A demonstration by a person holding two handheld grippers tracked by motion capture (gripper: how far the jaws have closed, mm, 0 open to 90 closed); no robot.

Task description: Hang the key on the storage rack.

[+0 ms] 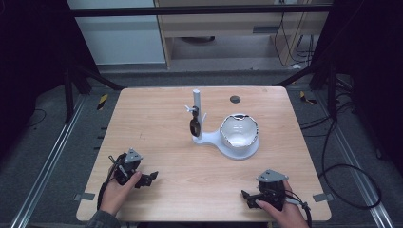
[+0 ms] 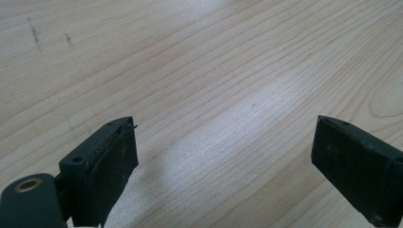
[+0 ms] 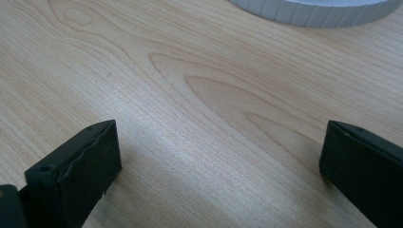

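Near the table's (image 1: 157, 137) front edge: left gripper (image 1: 148, 178) and right gripper (image 1: 247, 195), both spread wide, holding nothing. Farther back at centre, well apart from both: white stand (image 1: 204, 137) carrying a bowl (image 1: 239, 130) and a dark spoon (image 1: 194, 125) hung from its post.

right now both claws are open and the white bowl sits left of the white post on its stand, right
Not quite. The white bowl sits right of the white post on the white stand, as the high view shows. Both the left claw and the right claw are open.
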